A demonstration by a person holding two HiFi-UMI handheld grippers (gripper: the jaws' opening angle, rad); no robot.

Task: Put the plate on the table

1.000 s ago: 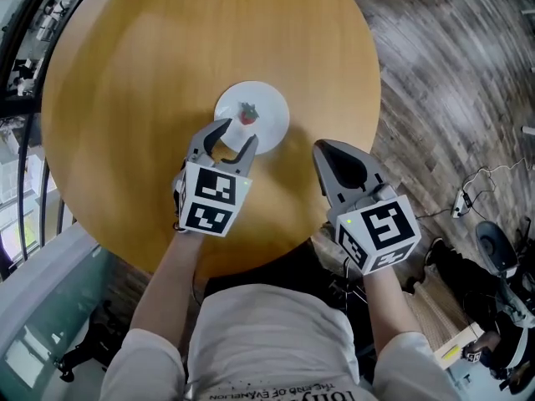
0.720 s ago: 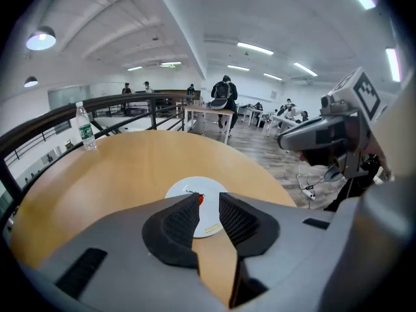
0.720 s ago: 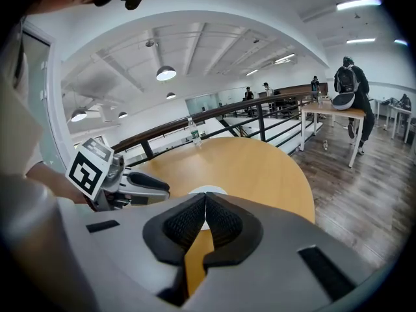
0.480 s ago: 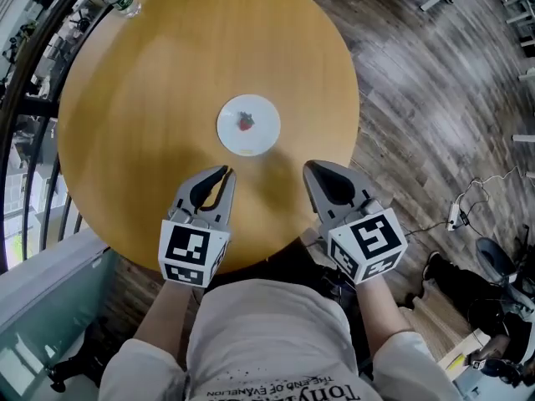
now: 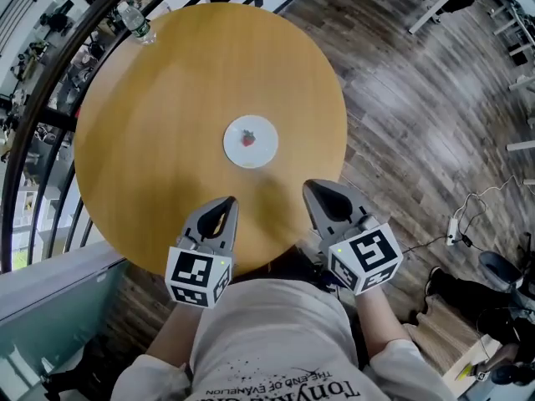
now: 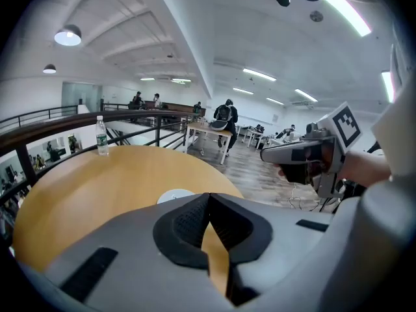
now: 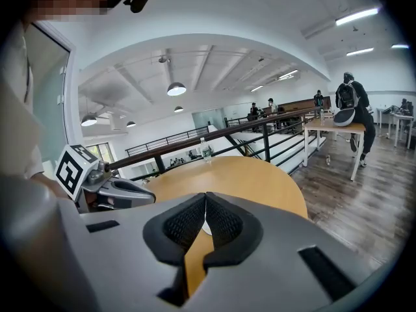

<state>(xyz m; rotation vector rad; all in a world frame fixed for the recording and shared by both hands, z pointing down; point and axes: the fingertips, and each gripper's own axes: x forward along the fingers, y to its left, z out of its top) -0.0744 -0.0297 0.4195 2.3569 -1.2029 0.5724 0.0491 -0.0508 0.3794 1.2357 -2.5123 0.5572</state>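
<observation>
Wood floor [image 5: 418, 98], black railing [image 7: 225, 136], ceiling lamps [image 6: 68, 36].

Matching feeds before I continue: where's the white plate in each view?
Head view: plate at the table's centre.
Left gripper view: plate low centre-left, above the jaw tips.
Right gripper view: plate a white sliver behind the jaw tips.
Shared landmark: water bottle at the table's far edge.

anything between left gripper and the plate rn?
Nothing. In the head view only bare tabletop separates the left gripper, jaws shut and empty, from the plate.
</observation>
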